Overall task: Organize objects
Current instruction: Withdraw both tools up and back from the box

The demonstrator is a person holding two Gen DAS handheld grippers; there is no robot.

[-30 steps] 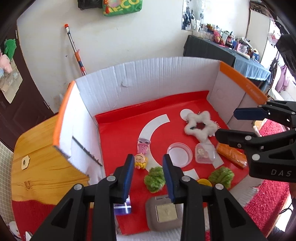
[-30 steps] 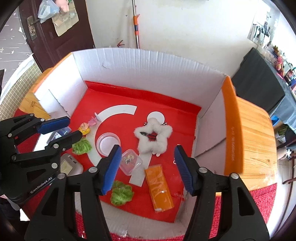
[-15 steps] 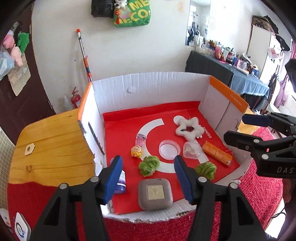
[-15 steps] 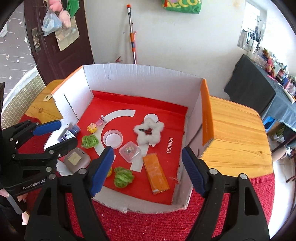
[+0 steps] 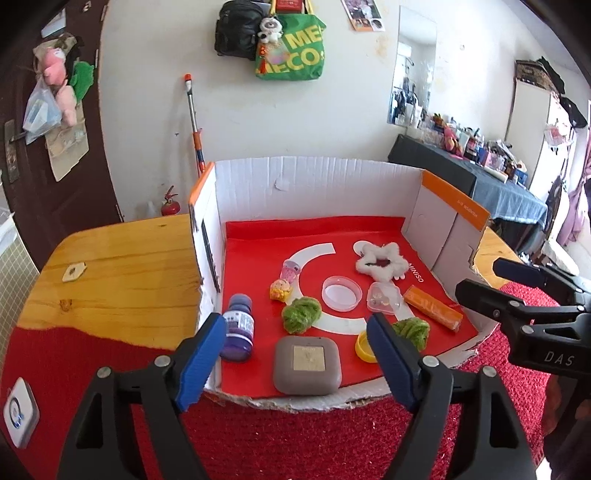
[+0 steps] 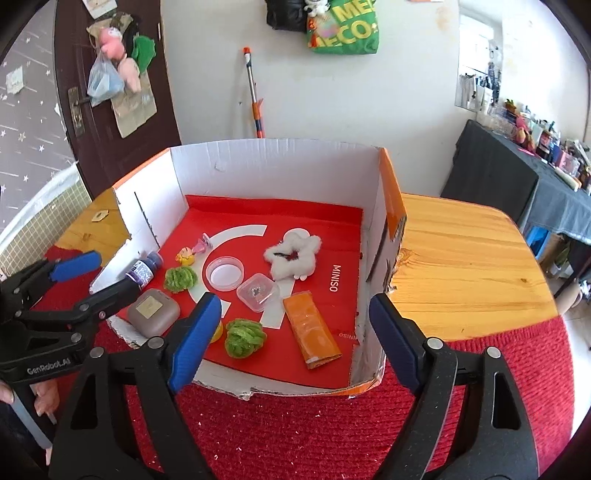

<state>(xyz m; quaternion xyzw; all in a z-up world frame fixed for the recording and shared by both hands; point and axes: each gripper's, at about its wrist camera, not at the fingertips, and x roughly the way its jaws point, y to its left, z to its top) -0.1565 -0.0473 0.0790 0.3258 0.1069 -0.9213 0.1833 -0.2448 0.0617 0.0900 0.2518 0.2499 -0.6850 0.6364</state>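
Cardboard box [image 5: 314,184] of trinkets (both jaws empty)

A lived-in home room: in the upper middle of the frame a green tote bag [image 5: 290,48] hangs on the white plaster wall beside a black bag [image 5: 236,31], plush toys [image 5: 59,88] dangle on the dark brown door at the upper left, and a cluttered dark-clothed side table [image 5: 476,162] stands at the right.

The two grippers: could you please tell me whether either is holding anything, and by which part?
Nothing is held. The left gripper and right gripper have just been opening their jaws, with nothing between them, short of the cardboard box.
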